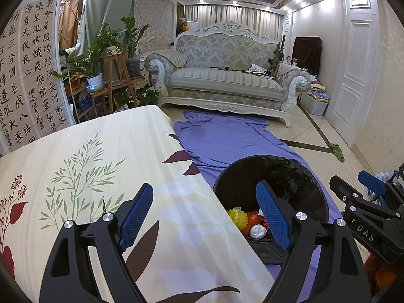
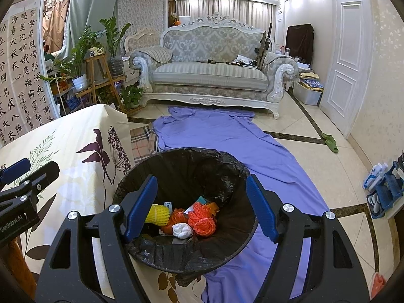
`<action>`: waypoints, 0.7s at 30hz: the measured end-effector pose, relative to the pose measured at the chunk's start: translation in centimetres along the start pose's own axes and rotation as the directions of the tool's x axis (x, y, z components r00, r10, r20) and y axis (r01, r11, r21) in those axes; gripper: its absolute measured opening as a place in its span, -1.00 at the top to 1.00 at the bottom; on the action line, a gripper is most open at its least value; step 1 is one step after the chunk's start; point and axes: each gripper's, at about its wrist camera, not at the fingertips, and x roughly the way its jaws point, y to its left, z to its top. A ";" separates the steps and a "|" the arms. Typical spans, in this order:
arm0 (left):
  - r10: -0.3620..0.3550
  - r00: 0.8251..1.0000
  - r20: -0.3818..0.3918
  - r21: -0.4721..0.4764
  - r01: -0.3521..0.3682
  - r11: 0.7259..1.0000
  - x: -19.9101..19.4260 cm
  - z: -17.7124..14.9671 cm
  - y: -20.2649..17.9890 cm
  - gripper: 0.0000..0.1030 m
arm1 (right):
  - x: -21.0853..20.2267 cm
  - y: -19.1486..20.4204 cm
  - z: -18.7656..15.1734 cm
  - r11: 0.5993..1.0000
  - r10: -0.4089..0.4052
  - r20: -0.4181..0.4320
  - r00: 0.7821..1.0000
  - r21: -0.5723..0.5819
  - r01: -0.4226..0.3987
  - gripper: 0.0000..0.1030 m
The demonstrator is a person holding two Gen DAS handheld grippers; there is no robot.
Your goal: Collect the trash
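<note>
A round bin with a black bag (image 2: 186, 166) stands on the floor beside the table; it also shows in the left wrist view (image 1: 282, 174). Inside lie a yellow foam net (image 2: 157, 214), orange netting (image 2: 202, 221), a white crumpled wad (image 2: 182, 230) and small scraps. My right gripper (image 2: 202, 209) is open and empty, held above the bin's mouth. My left gripper (image 1: 207, 214) is open and empty, over the table's right edge, with the bin under its right finger. The right gripper also shows at the right of the left wrist view (image 1: 358, 197).
The table wears a cream floral cloth (image 1: 106, 176). A purple sheet (image 2: 227, 139) lies on the tiled floor toward an ornate sofa (image 2: 212, 68). Potted plants on wooden stands (image 2: 96, 58) are at the left. Green slippers (image 2: 330, 142) lie by the white door.
</note>
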 end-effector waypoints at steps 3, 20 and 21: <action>0.006 1.000 0.002 0.007 -0.006 1.000 0.0 0.0 -0.2 -0.58 | -0.1 0.0 0.0 1.000 0.000 -0.001 1.000 0.000 0.000 -0.38; 0.000 1.000 0.024 -0.001 0.000 1.000 0.1 0.0 -0.2 -0.59 | 0.0 0.3 0.1 1.000 0.002 -0.011 1.000 -0.006 -0.002 -0.38; 0.003 1.000 0.024 0.002 -0.003 1.000 0.2 0.1 -0.3 -0.59 | -0.1 0.3 0.1 1.000 0.002 -0.013 1.000 -0.007 -0.002 -0.38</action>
